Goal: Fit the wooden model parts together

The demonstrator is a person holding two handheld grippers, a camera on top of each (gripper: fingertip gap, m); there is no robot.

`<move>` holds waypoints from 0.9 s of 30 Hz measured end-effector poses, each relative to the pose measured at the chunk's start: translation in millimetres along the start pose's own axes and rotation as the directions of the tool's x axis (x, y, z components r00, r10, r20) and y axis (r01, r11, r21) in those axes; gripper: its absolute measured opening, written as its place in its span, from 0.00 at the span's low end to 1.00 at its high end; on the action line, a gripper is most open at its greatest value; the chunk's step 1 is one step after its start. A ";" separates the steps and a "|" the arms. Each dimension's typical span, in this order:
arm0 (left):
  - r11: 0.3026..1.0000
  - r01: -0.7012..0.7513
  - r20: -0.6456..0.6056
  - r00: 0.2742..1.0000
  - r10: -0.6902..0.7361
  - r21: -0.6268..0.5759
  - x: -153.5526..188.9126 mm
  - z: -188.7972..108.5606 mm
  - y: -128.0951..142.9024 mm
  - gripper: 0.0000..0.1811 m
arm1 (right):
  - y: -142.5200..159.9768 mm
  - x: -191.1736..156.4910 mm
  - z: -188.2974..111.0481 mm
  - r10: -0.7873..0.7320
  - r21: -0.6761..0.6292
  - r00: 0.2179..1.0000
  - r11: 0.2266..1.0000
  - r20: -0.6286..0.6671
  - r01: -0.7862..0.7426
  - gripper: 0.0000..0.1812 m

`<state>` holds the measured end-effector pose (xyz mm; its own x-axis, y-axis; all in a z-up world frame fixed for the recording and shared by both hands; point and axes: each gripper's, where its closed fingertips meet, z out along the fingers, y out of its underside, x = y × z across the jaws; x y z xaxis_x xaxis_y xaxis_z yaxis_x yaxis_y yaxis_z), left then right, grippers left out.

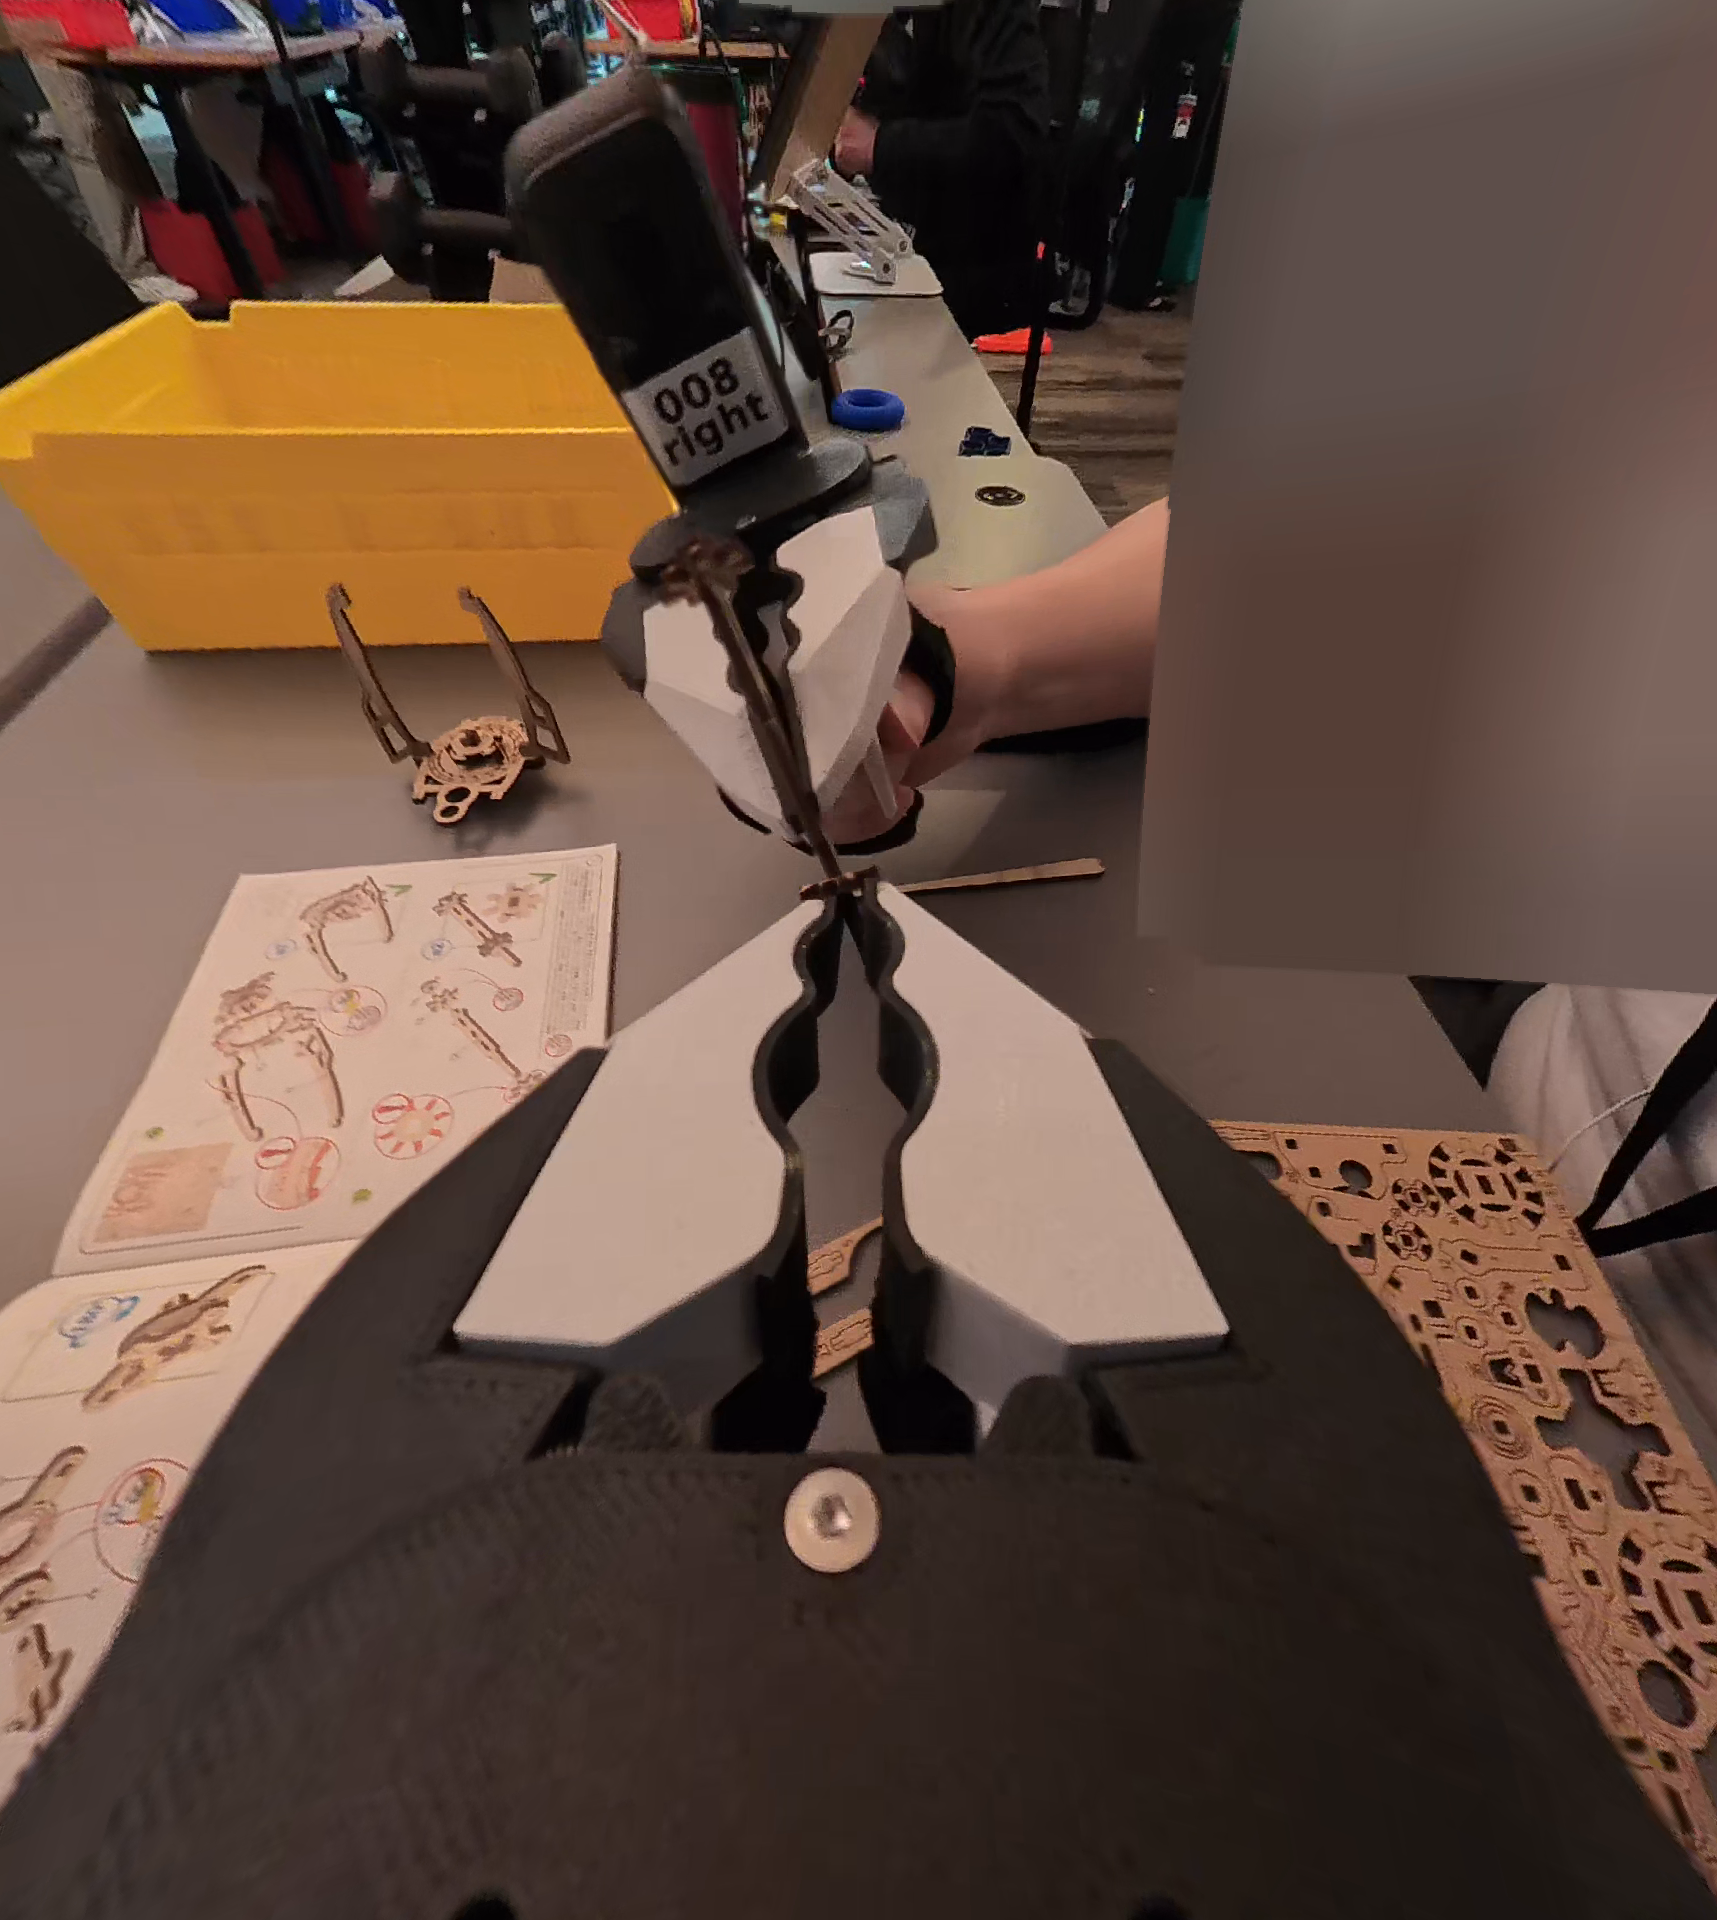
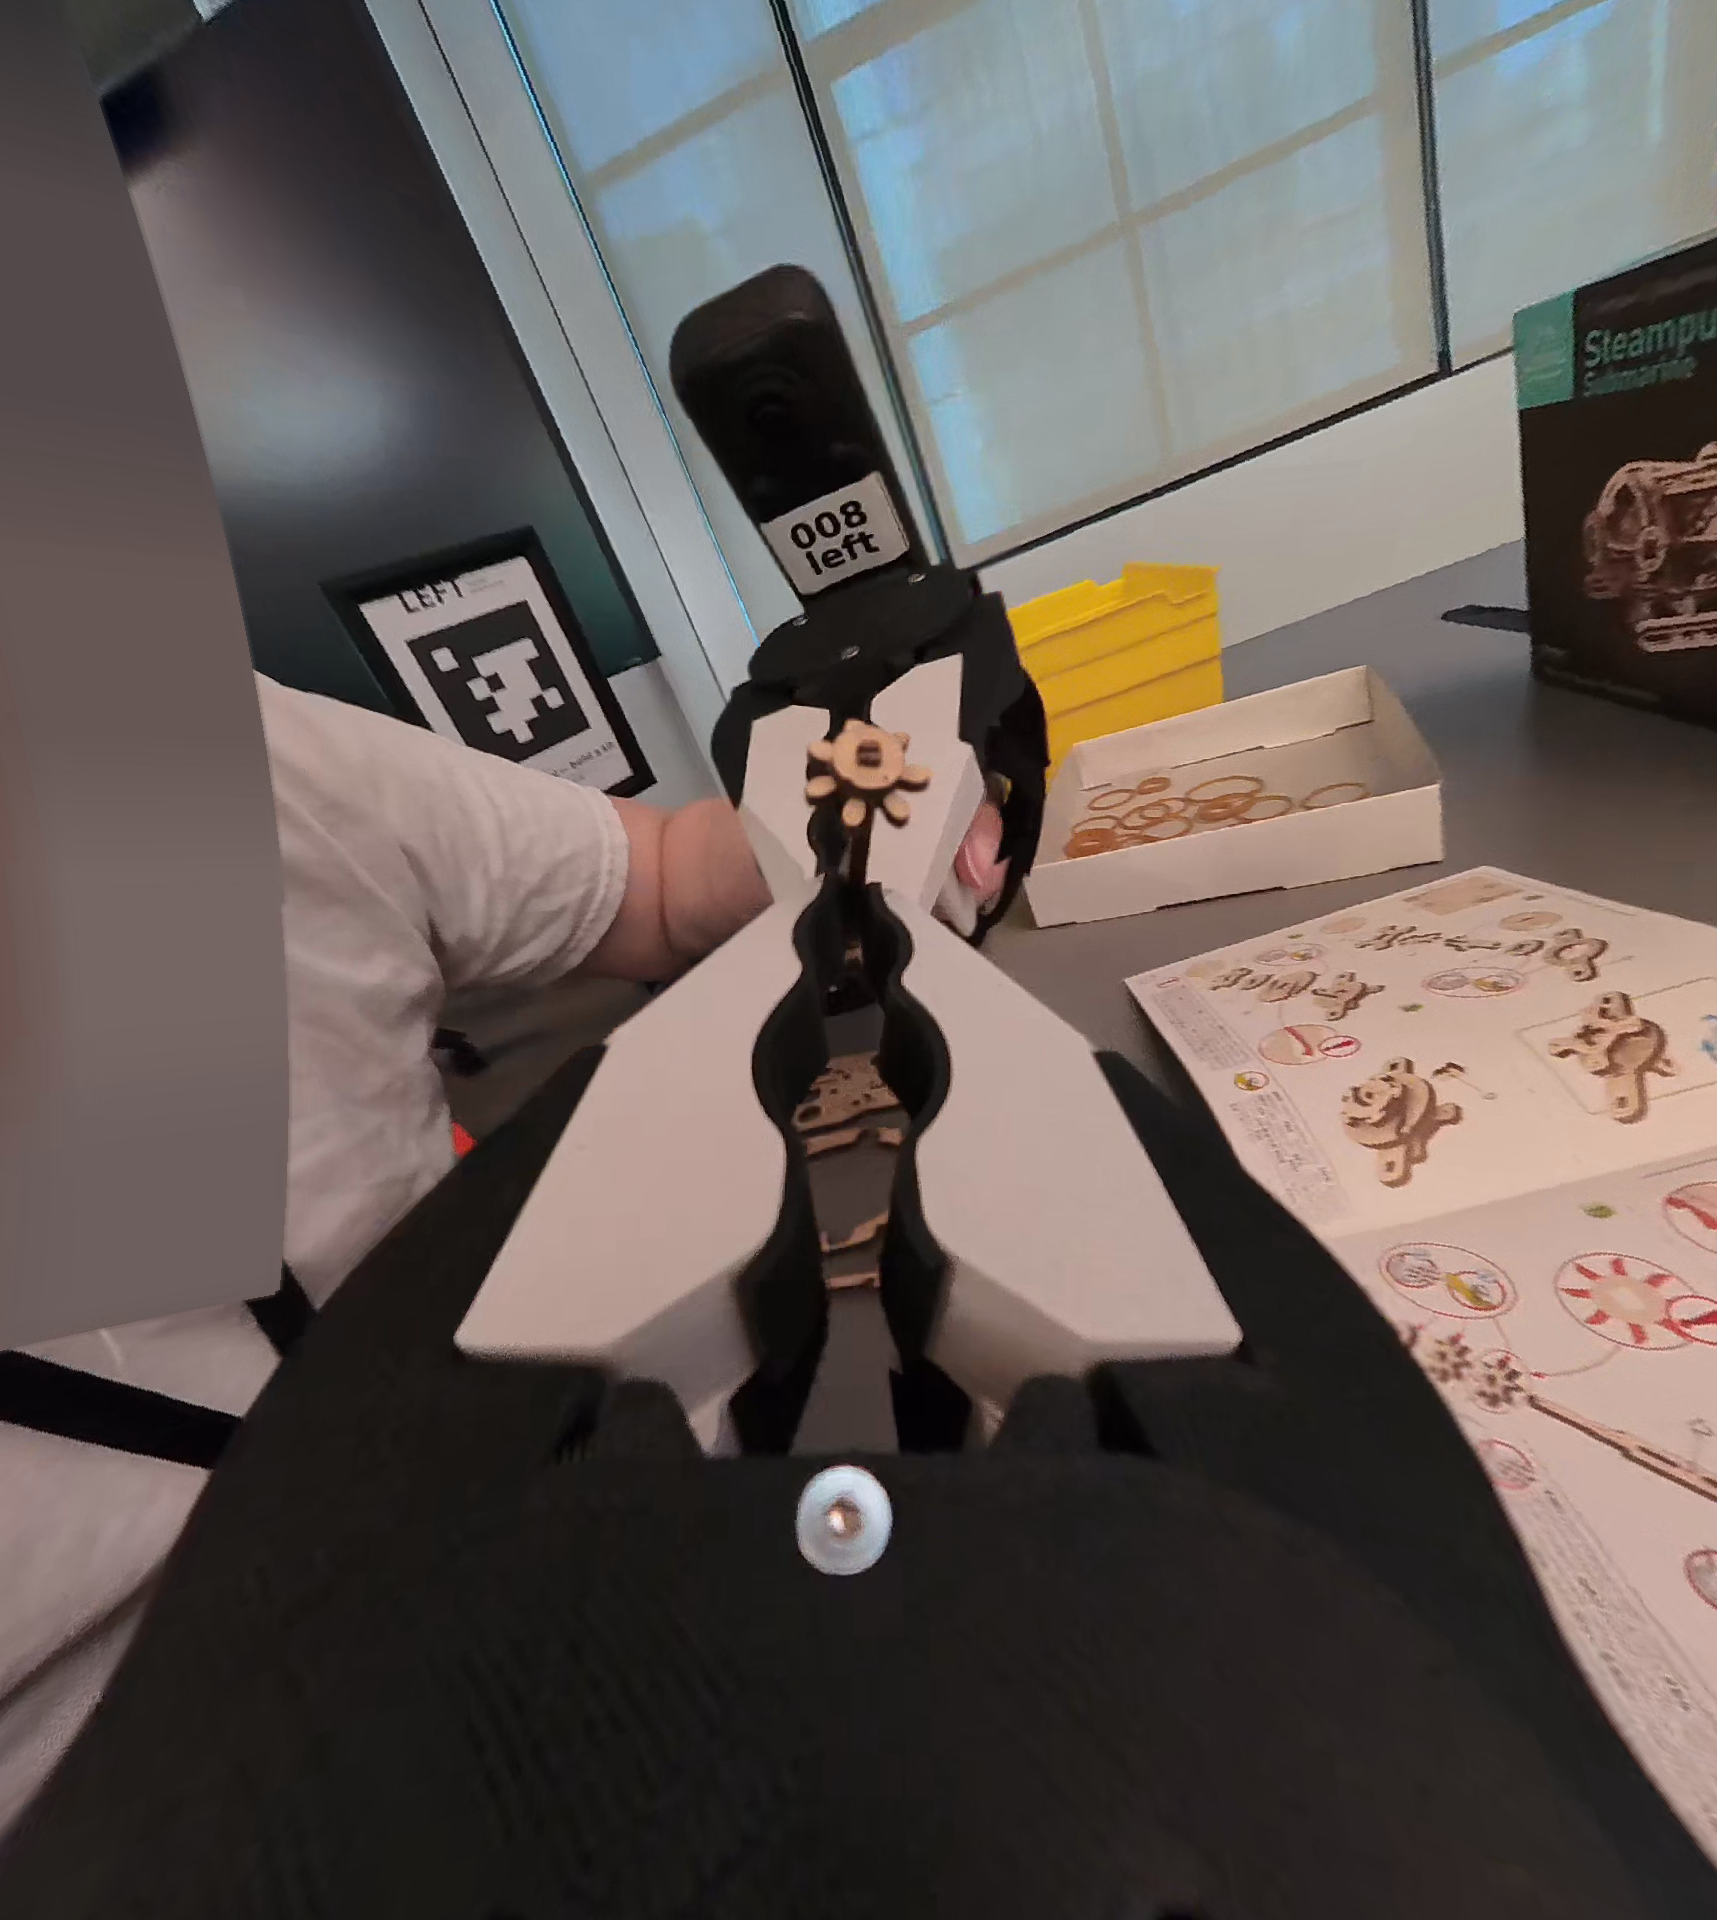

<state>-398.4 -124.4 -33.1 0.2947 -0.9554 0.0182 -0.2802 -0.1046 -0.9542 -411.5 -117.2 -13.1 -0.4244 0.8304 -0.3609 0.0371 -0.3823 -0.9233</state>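
Observation:
My left gripper (image 1: pixel 838 902) is shut on a small wooden gear (image 1: pixel 838 885), seen edge-on at its fingertips. The gear shows face-on in the right wrist view (image 2: pixel 864 779). My right gripper (image 2: pixel 841 883) faces the left one, tip to tip, and is shut on a thin wooden strip (image 1: pixel 766 717) that runs along its fingers. The strip's end meets the gear. Both are held above the grey table (image 1: pixel 210 748). A part-built wooden assembly (image 1: pixel 475 738) with two upright arms stands on the table to the left.
A yellow bin (image 1: pixel 314 468) stands behind the assembly. An instruction sheet (image 1: pixel 366 1039) lies at the left, a perforated wooden parts sheet (image 1: pixel 1560 1455) at the right, a loose stick (image 1: pixel 999 878) behind. A white tray of rubber bands (image 2: pixel 1238 810) and the kit box (image 2: pixel 1675 540) stand farther off. Left and right tips are no more than a few centimetres apart. Both grippers' tips are roughly 25 cm from the part-built wooden assembly (image 1: pixel 475 738).

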 end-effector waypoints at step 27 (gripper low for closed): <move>0.987 0.151 -0.036 0.988 -0.149 0.061 -2.2 -0.2 -5.2 0.00 | -5.0 -0.8 -0.1 -0.132 0.015 0.989 0.991 -0.069 0.133 0.01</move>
<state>-397.8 -121.9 -28.2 0.3000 -0.9384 0.1712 -0.1763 -0.2309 -0.9569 -411.3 -116.0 -8.2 -0.3626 0.8993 -0.2444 -0.0333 -0.2746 -0.9610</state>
